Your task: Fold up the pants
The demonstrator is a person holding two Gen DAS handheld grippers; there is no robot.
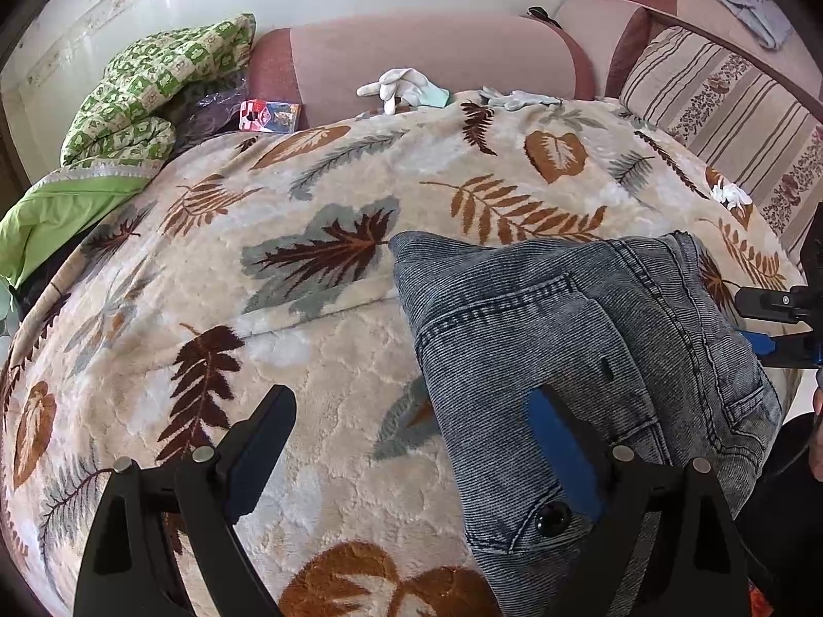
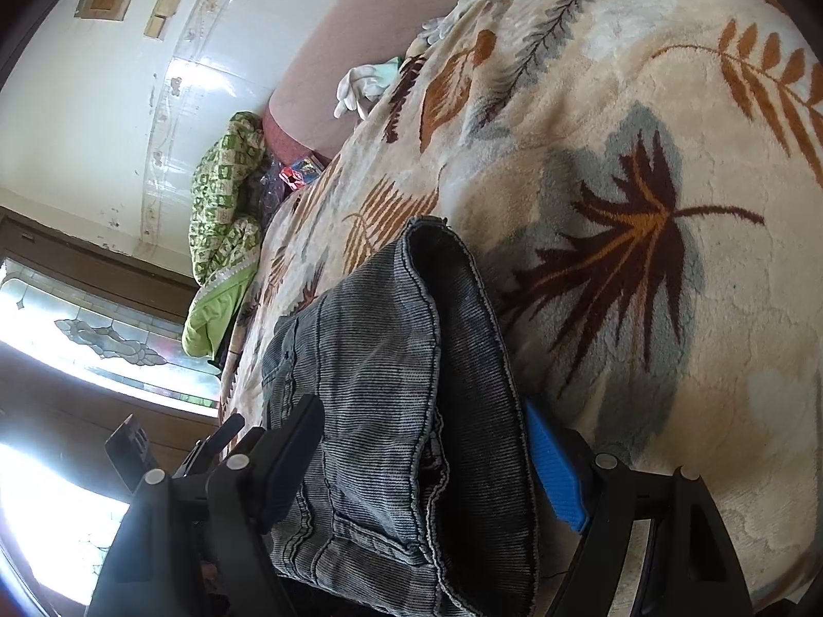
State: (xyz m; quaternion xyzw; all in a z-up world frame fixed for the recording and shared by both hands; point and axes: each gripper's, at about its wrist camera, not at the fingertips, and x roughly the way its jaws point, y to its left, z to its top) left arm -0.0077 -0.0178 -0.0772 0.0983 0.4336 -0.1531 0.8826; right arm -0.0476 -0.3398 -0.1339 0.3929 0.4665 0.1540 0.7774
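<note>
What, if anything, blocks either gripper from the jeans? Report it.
Nothing visible. The left gripper hangs open at the jeans edge, one finger over the denim; the right gripper straddles the folded stack, open.

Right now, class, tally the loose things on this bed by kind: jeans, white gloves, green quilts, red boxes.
Jeans: 1
White gloves: 2
Green quilts: 1
Red boxes: 1
Total: 5
</note>
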